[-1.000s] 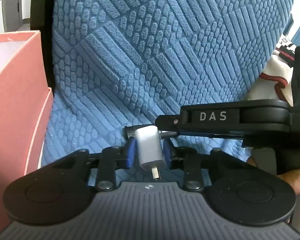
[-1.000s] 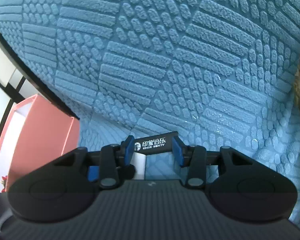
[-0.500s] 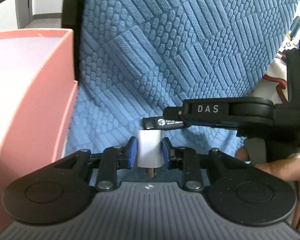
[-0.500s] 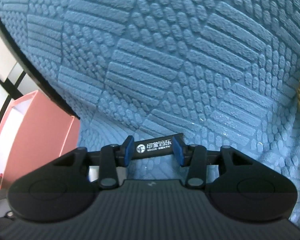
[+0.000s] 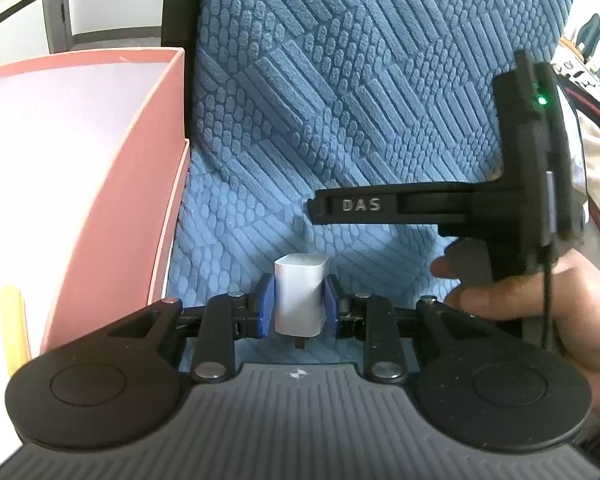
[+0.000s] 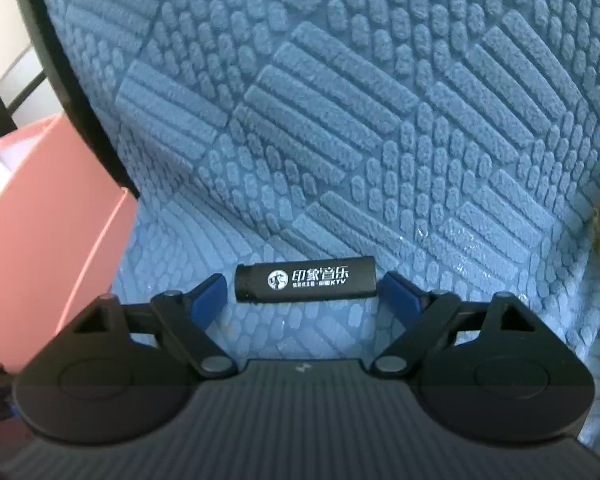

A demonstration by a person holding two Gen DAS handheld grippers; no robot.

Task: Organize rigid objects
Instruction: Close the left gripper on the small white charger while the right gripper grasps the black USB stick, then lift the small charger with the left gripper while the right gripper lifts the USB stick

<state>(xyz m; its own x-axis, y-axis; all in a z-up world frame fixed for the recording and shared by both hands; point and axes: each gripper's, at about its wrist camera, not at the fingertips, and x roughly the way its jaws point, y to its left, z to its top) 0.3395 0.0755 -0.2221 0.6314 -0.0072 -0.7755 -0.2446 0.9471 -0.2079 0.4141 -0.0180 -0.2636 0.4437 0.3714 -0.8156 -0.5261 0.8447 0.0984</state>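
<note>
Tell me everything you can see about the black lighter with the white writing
The black lighter is a slim, smooth bar, matte like plastic, with a white round logo and Chinese characters ending in KTV. It lies flat and crosswise on the blue textured cushion, between the spread blue pads of the right gripper, which sit apart from its ends.

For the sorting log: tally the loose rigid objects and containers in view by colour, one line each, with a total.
White: 1, the charger plug clamped in the left gripper.
Black: 1, the lighter lying on the blue cushion between the open fingers of the right gripper.
Pink: 1, the box.
Total: 3.
</note>
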